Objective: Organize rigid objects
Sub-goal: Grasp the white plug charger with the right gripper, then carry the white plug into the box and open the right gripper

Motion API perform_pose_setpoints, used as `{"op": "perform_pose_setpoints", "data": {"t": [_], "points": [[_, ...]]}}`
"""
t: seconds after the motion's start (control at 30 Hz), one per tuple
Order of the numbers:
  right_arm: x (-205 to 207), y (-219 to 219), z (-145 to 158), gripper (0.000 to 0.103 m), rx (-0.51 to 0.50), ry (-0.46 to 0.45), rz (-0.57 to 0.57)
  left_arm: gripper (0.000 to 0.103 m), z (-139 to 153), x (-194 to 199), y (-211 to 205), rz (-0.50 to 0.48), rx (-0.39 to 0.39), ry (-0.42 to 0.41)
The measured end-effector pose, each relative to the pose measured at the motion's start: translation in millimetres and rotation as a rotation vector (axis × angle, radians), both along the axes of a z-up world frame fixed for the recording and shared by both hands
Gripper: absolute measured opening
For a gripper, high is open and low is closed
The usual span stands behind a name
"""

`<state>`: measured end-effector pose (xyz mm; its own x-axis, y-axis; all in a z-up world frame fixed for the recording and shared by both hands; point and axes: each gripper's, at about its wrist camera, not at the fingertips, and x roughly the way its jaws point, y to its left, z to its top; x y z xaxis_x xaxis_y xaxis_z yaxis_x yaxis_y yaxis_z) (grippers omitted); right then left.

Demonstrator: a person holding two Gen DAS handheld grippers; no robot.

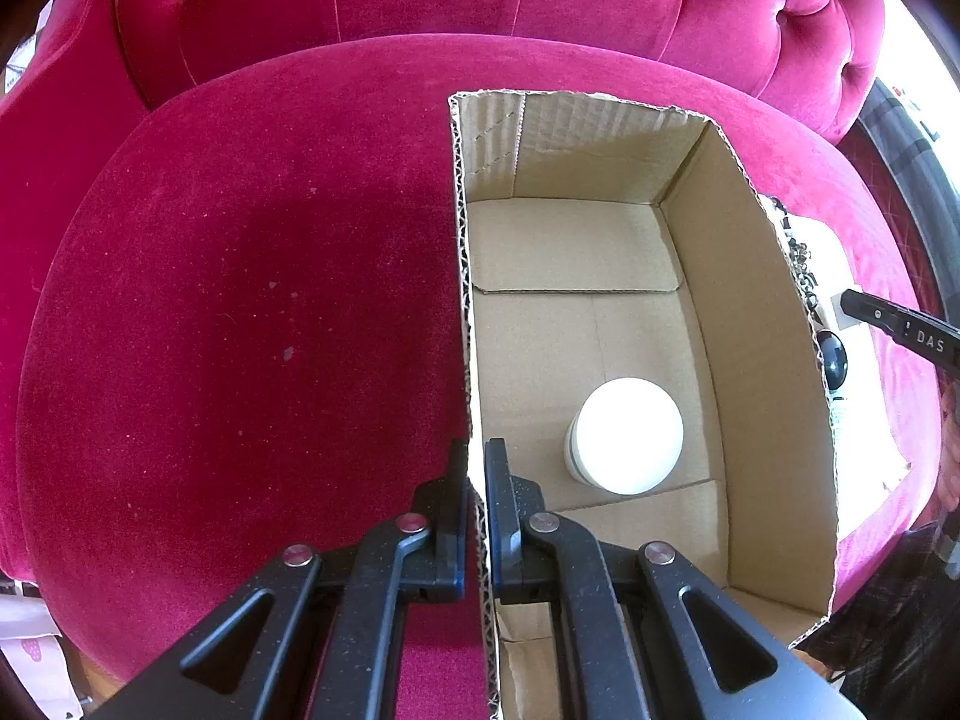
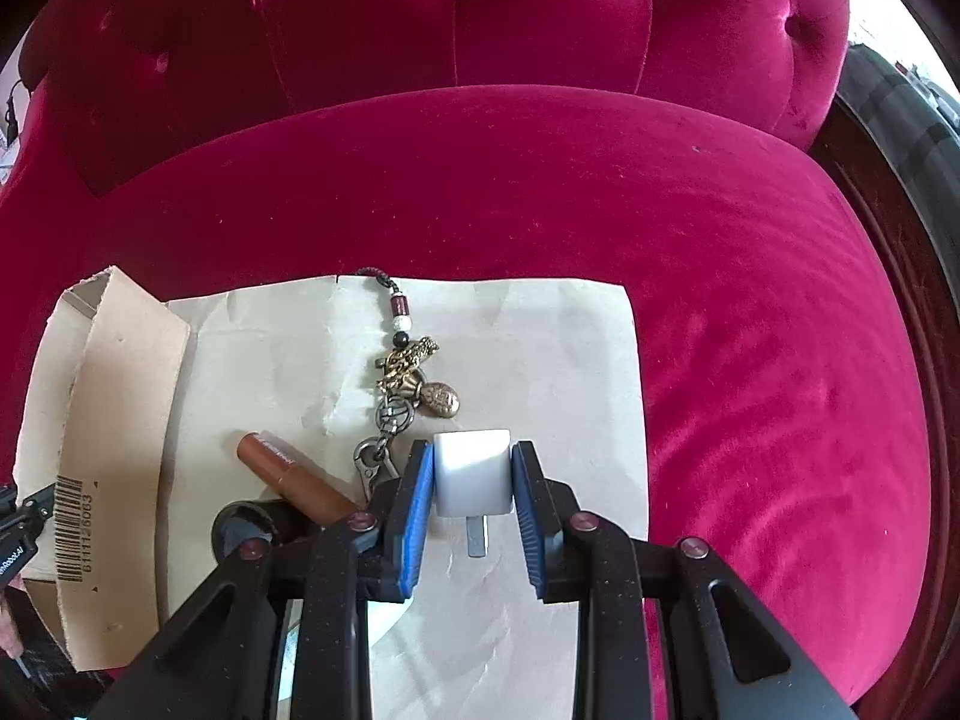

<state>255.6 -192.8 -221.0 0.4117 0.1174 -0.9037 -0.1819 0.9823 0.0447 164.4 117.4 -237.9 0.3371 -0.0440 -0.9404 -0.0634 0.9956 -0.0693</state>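
Pinching white charger (image 2: 472,471) in right gripper (image 2: 472,480) jaws (left gripper (image 1: 477,480) clamps box wall (image 1: 465,300)).

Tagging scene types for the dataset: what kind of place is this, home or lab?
Most likely a home living room. The work surface is a tufted magenta velvet armchair; a cardboard box and a paper sheet with a keychain sit on its seat.

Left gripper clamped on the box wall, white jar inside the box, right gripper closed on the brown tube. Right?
Not quite: the right gripper is closed on the white charger, not the brown tube, which lies untouched on the paper beside it, as the right wrist view shows. The rest holds: left gripper clamped on the box wall, white jar inside.
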Motion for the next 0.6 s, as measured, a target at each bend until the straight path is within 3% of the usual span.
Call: {"op": "perform_pose_setpoints", "data": {"t": [0.6], "points": [[-8.6,18.0,31.8,0.028,-0.011,-0.052,0.04,0.005,1.1,1.4,2.9,0.002,-0.008,0.003]]}}
